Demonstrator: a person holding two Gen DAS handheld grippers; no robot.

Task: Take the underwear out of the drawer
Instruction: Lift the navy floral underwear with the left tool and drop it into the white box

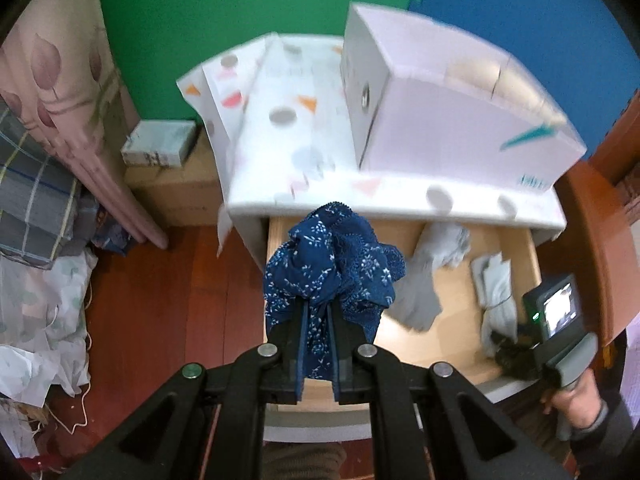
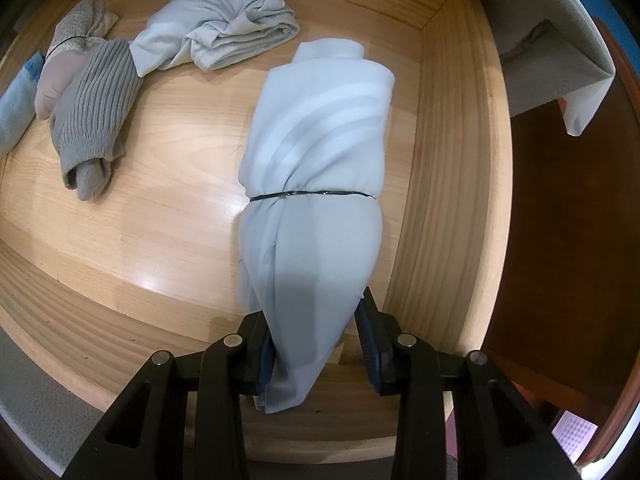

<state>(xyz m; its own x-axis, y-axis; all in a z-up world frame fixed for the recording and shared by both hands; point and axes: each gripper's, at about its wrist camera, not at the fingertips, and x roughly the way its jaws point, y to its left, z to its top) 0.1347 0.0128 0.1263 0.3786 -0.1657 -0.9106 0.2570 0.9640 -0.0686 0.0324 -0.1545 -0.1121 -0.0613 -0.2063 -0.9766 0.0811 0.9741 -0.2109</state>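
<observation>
My left gripper is shut on navy blue underwear with a white floral print and holds it above the left end of the open wooden drawer. My right gripper sits low inside the drawer, its jaws on either side of a pale blue rolled garment tied with a black band. The gap between the jaws is wide and the cloth touches the left pad; the right pad stands slightly apart. The right gripper also shows in the left wrist view.
In the drawer lie a grey ribbed rolled garment, a crumpled pale garment and a beige bundle. A white box stands on the cabinet's patterned top. Bedding and cardboard boxes lie left on the wooden floor.
</observation>
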